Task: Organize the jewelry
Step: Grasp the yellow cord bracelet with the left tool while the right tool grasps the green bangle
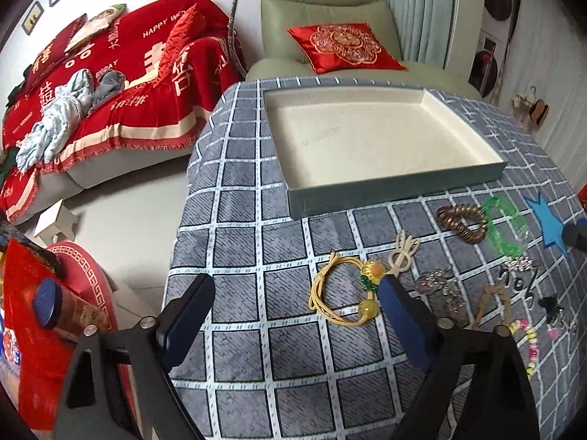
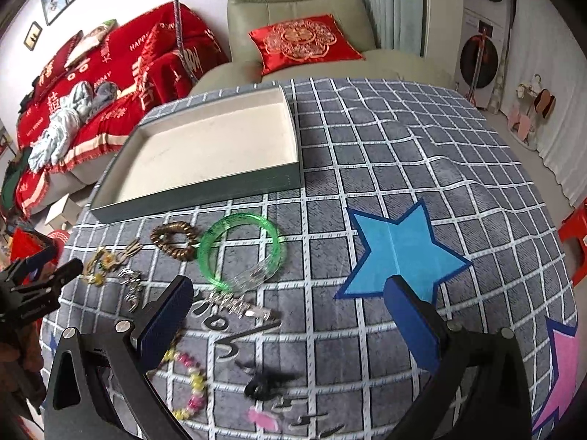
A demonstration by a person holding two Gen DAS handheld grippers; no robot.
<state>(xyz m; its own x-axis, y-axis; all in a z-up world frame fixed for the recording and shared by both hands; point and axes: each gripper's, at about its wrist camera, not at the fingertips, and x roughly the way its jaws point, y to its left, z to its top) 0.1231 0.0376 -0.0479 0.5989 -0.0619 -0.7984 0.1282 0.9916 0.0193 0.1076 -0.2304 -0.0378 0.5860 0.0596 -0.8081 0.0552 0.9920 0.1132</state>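
On the counter (image 1: 256,348), under its grey checked cloth, I have both tools hovering over the jewelry with nothing picked up yet. Going left to right, my left gripper (image 1: 297,315) stands wide open and empty, its right pad just beside the yellow cord bracelet (image 1: 343,293) with the amber beads; I judge that to be my first target, since it lies nearest that side. Next come the cream hair clip (image 1: 403,253), the bronze coil tie (image 2: 175,240) and the green bangle (image 2: 240,251), all loose in a rough row just in front of the tray (image 2: 198,192). The silver clip (image 2: 234,302) and the pastel bead bracelet (image 2: 190,385) lie nearer me. My right gripper (image 2: 290,304) is also spread wide with nothing between its pads, above the cloth between the silver clip and the blue star (image 2: 400,253).

The tray sits empty, cream-lined, at the far side, presumably kept clear to receive every piece. Beyond the counter I see a green armchair (image 1: 330,3) with a red cushion (image 1: 345,47), and a sofa under a red throw (image 1: 121,84) to the left.
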